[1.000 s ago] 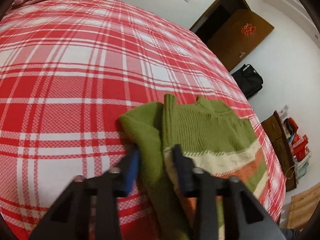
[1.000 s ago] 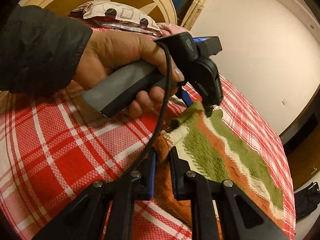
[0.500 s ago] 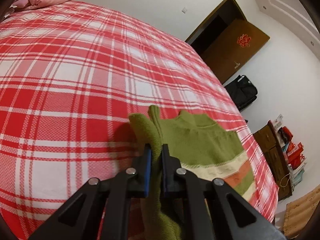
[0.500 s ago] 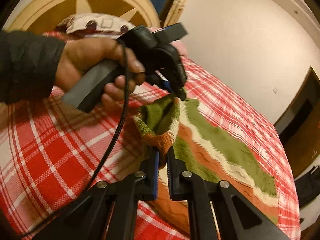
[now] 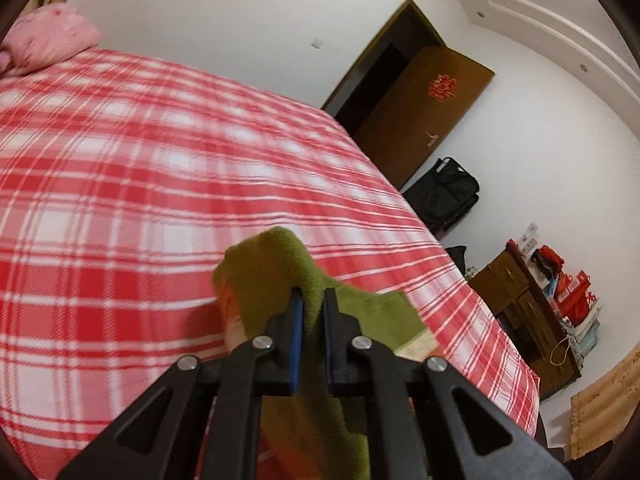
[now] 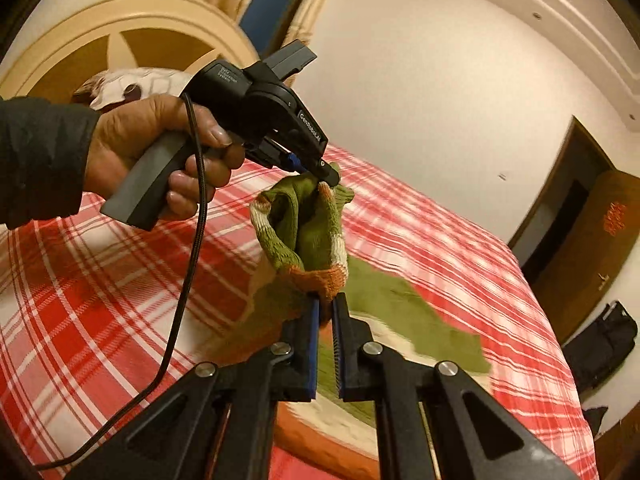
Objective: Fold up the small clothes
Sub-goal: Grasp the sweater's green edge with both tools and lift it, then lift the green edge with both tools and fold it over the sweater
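A small knitted sweater (image 5: 264,268), green with cream and orange stripes, is lifted off the red plaid bed (image 5: 120,160). My left gripper (image 5: 310,292) is shut on a green fold of it, and the cloth hangs down between the fingers. In the right wrist view my right gripper (image 6: 329,298) grips the orange hem of the sweater (image 6: 312,220), its jaws closing the last bit on the knit. Above it, a hand (image 6: 152,140) holds the left gripper (image 6: 326,174), pinching the upper edge. The garment hangs bunched between both grips, its lower part trailing on the bed (image 6: 100,280).
A pink pillow (image 5: 48,40) lies at the bed's far corner. A round headboard (image 6: 120,32) and a patterned pillow (image 6: 132,84) are behind the hand. Beyond the bed are a brown door (image 5: 424,112), a black bag (image 5: 444,192) and a wooden cabinet (image 5: 520,292).
Both grippers closed on the sweater and rose, lifting it from flat on the bed into a bunched fold held between them. The left gripper climbed above the right one.
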`<act>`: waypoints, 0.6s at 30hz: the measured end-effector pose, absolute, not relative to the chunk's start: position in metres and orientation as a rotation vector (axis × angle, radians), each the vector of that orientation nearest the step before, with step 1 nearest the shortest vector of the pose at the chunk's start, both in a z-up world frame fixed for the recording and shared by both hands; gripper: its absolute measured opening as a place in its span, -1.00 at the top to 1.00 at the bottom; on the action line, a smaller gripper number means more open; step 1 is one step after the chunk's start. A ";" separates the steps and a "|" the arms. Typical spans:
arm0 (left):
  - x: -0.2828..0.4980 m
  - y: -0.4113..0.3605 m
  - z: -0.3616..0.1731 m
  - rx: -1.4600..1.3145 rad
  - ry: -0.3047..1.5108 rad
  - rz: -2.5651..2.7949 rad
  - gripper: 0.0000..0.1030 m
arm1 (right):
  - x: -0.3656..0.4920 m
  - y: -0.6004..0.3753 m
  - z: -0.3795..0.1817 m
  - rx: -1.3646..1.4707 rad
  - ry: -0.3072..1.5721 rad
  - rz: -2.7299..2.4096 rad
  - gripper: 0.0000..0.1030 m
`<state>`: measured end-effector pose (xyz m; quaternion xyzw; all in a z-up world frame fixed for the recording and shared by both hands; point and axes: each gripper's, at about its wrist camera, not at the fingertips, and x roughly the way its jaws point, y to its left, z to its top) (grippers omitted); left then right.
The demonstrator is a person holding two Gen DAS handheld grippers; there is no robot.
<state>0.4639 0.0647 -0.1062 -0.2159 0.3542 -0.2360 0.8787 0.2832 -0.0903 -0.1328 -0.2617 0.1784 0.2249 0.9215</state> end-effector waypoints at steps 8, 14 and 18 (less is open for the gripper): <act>0.482 -0.026 -0.106 -0.326 0.793 -0.570 0.86 | 0.297 -0.177 -0.123 -0.388 0.422 0.344 1.00; 0.483 -0.046 -0.109 -0.298 0.815 -0.593 0.88 | 0.328 -0.224 -0.158 -0.037 0.693 0.554 -0.15; 0.482 -0.047 -0.112 -0.284 0.831 -0.593 0.88 | 0.349 -0.224 -0.180 0.124 0.796 0.632 -0.58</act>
